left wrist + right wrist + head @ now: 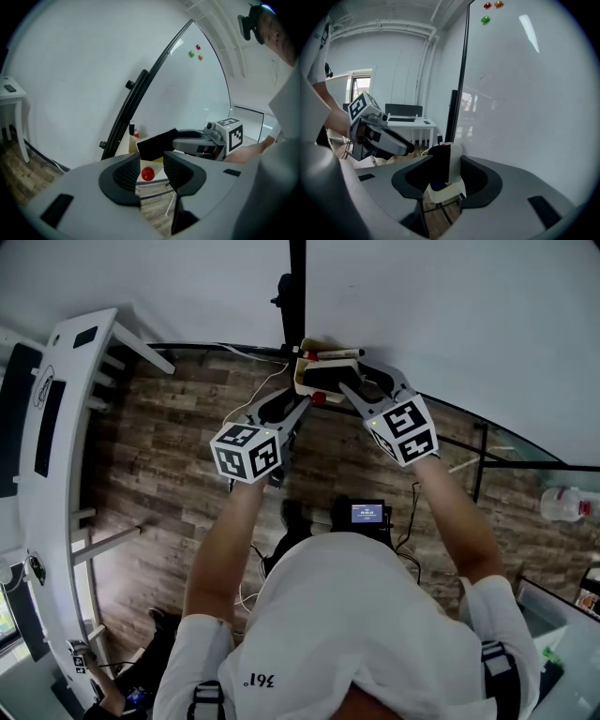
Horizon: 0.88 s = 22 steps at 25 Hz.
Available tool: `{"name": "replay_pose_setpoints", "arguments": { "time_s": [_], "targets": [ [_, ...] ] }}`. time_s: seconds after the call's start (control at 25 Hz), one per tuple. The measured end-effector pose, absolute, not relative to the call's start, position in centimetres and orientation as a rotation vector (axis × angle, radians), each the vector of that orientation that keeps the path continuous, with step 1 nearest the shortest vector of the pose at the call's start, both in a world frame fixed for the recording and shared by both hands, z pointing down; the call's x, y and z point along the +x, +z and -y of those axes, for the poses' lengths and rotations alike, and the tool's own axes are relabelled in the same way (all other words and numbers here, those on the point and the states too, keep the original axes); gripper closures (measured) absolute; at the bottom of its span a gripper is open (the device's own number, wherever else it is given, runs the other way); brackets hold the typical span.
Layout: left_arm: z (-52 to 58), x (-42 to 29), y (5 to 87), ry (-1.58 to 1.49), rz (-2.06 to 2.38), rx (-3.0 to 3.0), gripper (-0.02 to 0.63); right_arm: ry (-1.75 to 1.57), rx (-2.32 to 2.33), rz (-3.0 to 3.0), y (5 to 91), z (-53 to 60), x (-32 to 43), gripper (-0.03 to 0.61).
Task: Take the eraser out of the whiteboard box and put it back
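**A:** Right gripper (446, 174) is clamped on the eraser (440, 161), jaws spread wide across its body. Left gripper (151, 162) hangs slack with nothing in it. Only a red ball (147, 174) shows beyond the gap.

**B:** And the eraser's right at the mouth of the box (126, 146), just beside the whiteboard (525, 93). How deep it sits, I can't tell.

**A:** The danger, I'd say, is letting go while it's tilted. It catches the rim and tumbles to the floor (169, 465).

**B:** Or a hard push shoves the box. It looks light, and the markers (336, 353) could spill. The left gripper's close too, so those two might bump.

**A:** The eraser itself is a block, black felt on one face, white back on the other, standing upright between the pads.
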State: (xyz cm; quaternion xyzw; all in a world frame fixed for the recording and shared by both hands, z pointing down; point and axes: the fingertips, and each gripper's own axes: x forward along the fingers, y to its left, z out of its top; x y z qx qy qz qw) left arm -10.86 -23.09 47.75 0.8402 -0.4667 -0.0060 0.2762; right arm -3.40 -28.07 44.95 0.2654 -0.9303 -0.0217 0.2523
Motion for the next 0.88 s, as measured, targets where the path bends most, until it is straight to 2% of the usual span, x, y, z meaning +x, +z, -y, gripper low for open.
{"name": "replay_pose_setpoints", "arguments": {
  "time_s": [0.88],
  "targets": [
    [22.5, -10.7, 48.7, -0.012, 1.23, 2.233, 0.463, -0.138, 0.643, 2.414, 48.4, 27.9, -6.1, 0.383]
  ]
}}
